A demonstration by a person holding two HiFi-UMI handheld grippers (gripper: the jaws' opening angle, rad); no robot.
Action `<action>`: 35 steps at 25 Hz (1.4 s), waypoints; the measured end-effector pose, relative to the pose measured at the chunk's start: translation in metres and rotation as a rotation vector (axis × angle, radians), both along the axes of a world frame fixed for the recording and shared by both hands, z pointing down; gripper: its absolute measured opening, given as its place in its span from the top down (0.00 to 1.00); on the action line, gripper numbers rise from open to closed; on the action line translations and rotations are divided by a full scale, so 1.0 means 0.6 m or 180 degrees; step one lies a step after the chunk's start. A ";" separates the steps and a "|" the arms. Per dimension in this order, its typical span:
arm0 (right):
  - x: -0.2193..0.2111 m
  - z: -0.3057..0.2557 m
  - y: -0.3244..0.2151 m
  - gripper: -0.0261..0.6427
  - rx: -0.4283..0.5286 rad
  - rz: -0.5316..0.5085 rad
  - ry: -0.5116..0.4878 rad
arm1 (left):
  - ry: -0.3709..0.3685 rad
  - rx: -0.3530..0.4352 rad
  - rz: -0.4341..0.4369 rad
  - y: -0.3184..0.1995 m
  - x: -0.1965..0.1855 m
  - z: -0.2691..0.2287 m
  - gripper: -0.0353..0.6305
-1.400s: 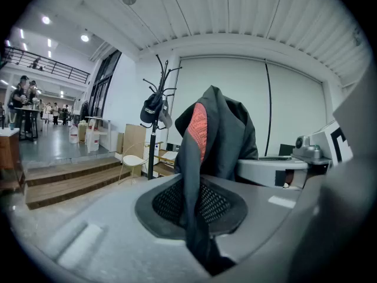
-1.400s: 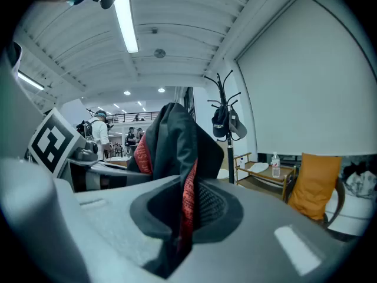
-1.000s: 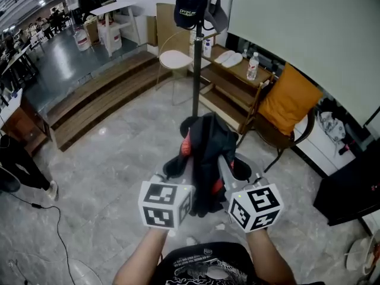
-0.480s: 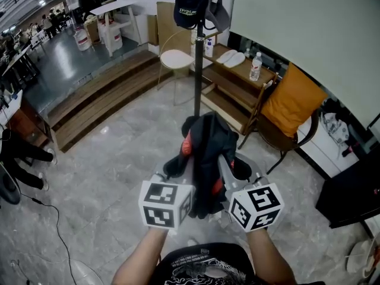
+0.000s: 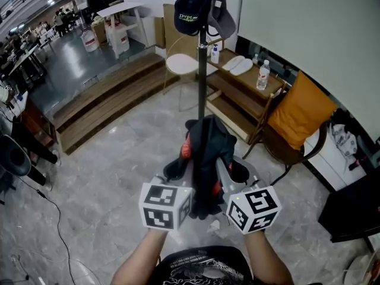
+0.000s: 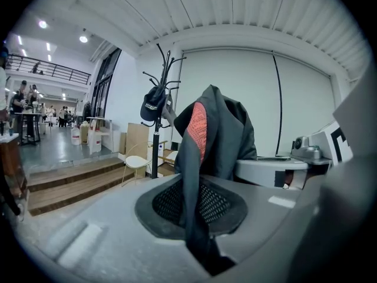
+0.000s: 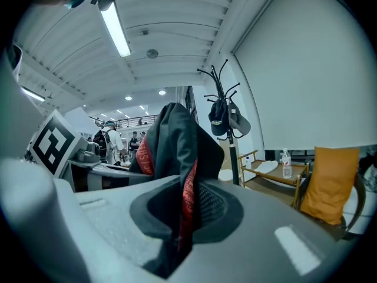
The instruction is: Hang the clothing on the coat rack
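Note:
A dark jacket with red-orange lining (image 5: 205, 153) is held up between both grippers in front of me. My left gripper (image 5: 185, 180) is shut on the jacket's (image 6: 215, 134) fabric, which is pinched between its jaws. My right gripper (image 5: 222, 177) is shut on the same jacket (image 7: 174, 143) from the other side. The black coat rack (image 5: 201, 70) stands ahead on the stone floor, a little beyond the jacket. Two caps, one dark (image 5: 191, 13) and one grey (image 5: 221, 16), hang near its top. The rack's (image 6: 156, 128) hooks show in the left gripper view, and the rack (image 7: 231, 140) also in the right.
A wooden chair with an orange cushion (image 5: 300, 114) stands to the right. A low wooden bench (image 5: 240, 79) with bottles and slippers sits behind the rack beside a white round chair (image 5: 181, 64). Wooden steps (image 5: 107, 97) run along the left. A black cable (image 5: 56, 218) lies on the floor.
The rack and the room have shifted slightly lower and right in the head view, so I have moved a little toward the rack. Both grippers keep their hold on the jacket.

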State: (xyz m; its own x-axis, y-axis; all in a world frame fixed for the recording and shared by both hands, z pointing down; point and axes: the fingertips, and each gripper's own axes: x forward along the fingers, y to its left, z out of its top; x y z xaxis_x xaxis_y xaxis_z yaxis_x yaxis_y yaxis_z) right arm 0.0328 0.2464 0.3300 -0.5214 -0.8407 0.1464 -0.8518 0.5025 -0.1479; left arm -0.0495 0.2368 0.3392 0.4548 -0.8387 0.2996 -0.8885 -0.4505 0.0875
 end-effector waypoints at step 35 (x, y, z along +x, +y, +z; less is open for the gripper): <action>0.161 0.014 -0.226 0.91 -0.0048 -0.0196 -0.0133 | -0.0090 -0.0119 -0.0197 -0.216 0.159 0.020 0.90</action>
